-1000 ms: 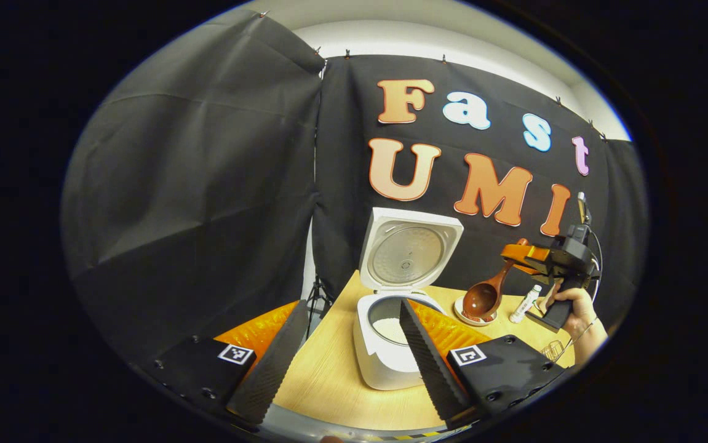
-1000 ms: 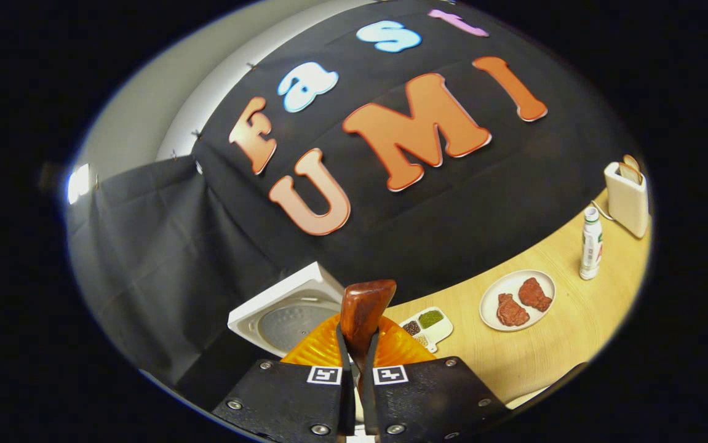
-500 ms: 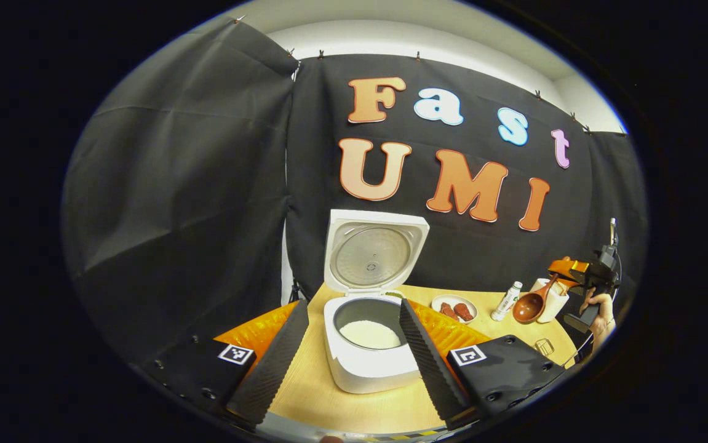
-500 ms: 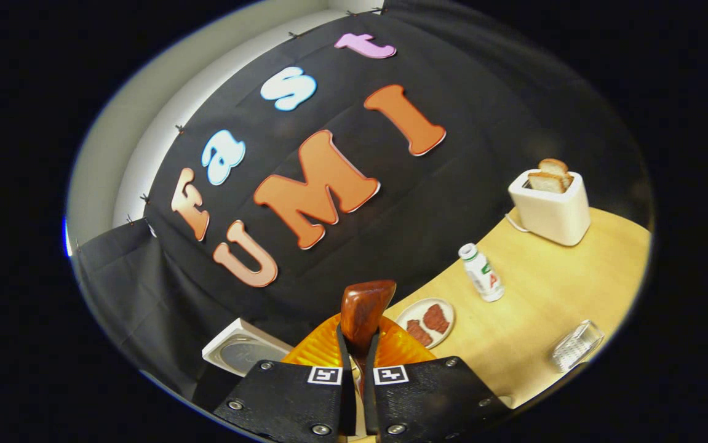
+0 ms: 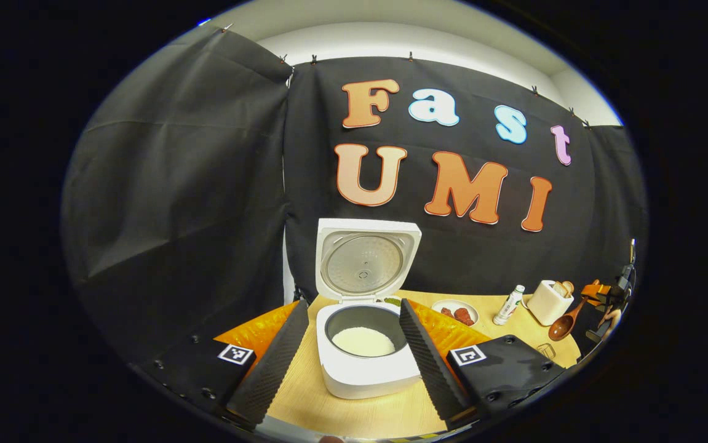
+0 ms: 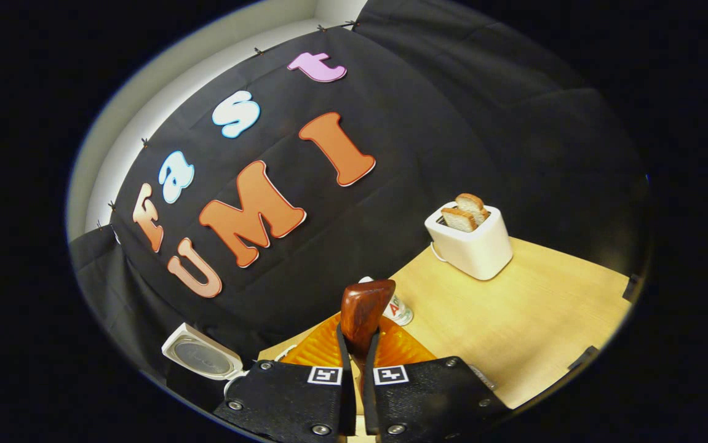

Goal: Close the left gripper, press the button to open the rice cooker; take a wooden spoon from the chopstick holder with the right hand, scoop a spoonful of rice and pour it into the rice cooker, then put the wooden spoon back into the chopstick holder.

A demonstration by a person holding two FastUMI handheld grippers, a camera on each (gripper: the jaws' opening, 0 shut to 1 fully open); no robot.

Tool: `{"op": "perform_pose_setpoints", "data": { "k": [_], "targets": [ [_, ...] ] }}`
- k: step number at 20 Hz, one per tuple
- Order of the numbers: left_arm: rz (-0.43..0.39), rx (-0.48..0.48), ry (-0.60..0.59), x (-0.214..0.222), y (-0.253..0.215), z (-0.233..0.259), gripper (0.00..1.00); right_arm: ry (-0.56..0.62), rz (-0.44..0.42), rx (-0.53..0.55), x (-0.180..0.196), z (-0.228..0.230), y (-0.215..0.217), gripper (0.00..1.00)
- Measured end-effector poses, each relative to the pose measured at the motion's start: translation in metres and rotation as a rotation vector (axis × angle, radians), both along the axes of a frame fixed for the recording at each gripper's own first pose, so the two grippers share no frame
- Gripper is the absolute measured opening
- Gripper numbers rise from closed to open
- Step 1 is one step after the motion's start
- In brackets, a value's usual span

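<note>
since a second ago my right gripper has carried the wooden spoon away from the rice cooker toward the right end of the table; in the left gripper view it was near the cooker and now it is small at the far right edge, spoon bowl hanging down. the toaster has come much closer in the right gripper view.

my right fingers are clenched on the spoon handle, one on each side, and the handle end stands up between them. my left gripper is released, its two fingers spread wide, with the cooker seen between them, not touching it.

i count one rice cooker, lid standing upright and open, and one heap of white rice inside the pot. there is one toaster with two slices of bread in it, one small white bottle beside it, and one plate with two reddish pieces. one small dish with something green shows just behind the cooker. in the left gripper view a small clear container stands near the table edge, below the spoon; i cannot tell if this is the chopstick holder.
</note>
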State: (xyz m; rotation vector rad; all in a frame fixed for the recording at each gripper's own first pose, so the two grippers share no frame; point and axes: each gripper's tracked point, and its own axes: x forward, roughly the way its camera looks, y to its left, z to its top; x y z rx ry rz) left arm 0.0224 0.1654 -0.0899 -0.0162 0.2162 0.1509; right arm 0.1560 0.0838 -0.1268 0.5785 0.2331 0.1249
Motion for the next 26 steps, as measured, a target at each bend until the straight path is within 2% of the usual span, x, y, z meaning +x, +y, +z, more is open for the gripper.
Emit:
{"op": "perform_pose_setpoints", "data": {
  "k": [4, 9, 15, 19, 23, 26],
  "targets": [
    [0.016, 0.001, 0.002, -0.002, -0.015, 0.003, 1.0, 0.031, -0.024, -0.038, 0.003, -0.03, -0.027, 0.04],
    [0.028, 0.03, -0.014, -0.004, -0.035, 0.007, 1.0, 0.049, -0.028, -0.059, 0.002, -0.064, -0.039, 0.04],
    [0.034, 0.03, -0.004, -0.005, -0.053, 0.004, 1.0, 0.056, -0.037, -0.083, 0.008, -0.093, -0.045, 0.04],
    [0.043, 0.038, -0.004, -0.005, -0.058, 0.005, 1.0, 0.07, -0.008, -0.119, 0.004, -0.122, -0.035, 0.05],
    [0.046, 0.043, 0.005, -0.005, -0.061, 0.004, 1.0, 0.113, 0.008, -0.193, 0.001, -0.147, -0.032, 0.14],
    [0.048, 0.042, 0.002, -0.004, -0.063, 0.007, 1.0, 0.104, 0.019, -0.204, 0.002, -0.142, -0.03, 0.18]
  ]
}}
